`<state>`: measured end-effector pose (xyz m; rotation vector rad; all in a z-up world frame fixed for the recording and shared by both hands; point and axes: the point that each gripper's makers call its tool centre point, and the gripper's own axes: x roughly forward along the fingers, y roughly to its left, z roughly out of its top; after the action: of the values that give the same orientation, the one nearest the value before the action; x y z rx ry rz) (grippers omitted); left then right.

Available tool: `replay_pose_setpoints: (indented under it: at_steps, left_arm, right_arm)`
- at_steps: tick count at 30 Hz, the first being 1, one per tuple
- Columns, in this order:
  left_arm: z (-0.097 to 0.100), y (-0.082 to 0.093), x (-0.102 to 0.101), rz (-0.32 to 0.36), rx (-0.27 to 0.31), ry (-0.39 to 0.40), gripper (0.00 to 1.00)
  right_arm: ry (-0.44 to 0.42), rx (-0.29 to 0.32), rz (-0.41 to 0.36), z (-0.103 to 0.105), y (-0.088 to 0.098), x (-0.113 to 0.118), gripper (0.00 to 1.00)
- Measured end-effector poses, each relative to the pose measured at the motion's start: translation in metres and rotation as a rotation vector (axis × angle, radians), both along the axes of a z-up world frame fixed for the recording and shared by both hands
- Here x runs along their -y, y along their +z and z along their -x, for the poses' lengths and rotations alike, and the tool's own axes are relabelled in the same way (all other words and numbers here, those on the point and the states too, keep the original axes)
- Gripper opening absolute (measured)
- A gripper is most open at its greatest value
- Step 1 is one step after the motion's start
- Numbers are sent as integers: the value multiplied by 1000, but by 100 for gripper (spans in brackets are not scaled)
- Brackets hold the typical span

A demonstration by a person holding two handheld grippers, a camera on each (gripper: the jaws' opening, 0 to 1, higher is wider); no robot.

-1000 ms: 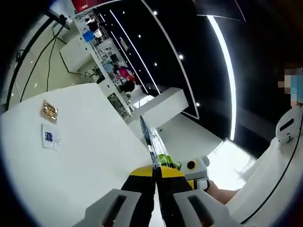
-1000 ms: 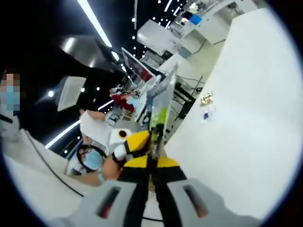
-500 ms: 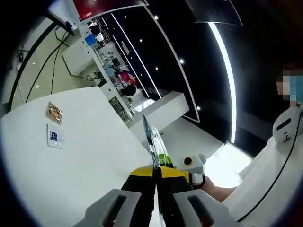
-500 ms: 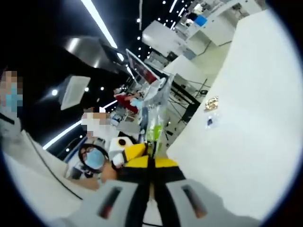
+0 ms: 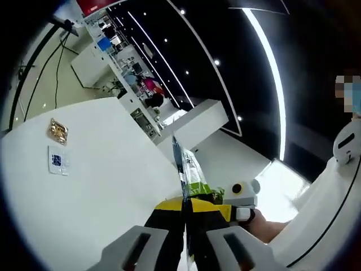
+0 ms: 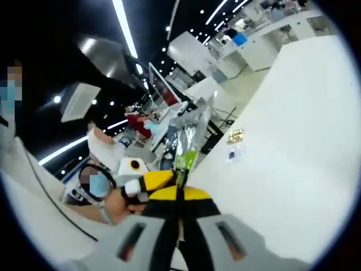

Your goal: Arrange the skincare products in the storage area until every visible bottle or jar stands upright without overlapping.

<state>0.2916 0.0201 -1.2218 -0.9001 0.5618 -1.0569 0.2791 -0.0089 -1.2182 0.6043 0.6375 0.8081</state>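
My left gripper (image 5: 185, 203) is shut on the edge of a thin clear plastic packet with green print (image 5: 190, 170), which stands edge-on above its yellow tips. My right gripper (image 6: 178, 187) is shut on the same packet (image 6: 189, 132) from the other side. In the left gripper view the right gripper (image 5: 241, 195) comes in from the right with a hand (image 5: 266, 230) behind it. The right gripper view has the left gripper (image 6: 135, 176) just left of the tips. The packet is held in the air beside the white table (image 5: 107, 186).
Two small sachets lie on the white table (image 6: 287, 152): a gold one (image 5: 58, 131) (image 6: 235, 135) and a blue-and-white one (image 5: 57, 161) (image 6: 234, 153). Behind are white counters (image 5: 197, 124), shelves and ceiling lights. A person in white stands close by (image 5: 333, 192).
Both views have swung a little with the hands. The packet stays clamped between the two grippers, and the sachets lie where they were on the table.
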Motion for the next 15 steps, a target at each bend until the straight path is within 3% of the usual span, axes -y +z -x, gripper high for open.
replay_pose_setpoints:
  at_steps: [15]
  left_arm:
    - [1, -4, 21, -4, -11, -42, 2]
  right_arm:
    - [-78, 1, 28, 3, -2, 22, 0]
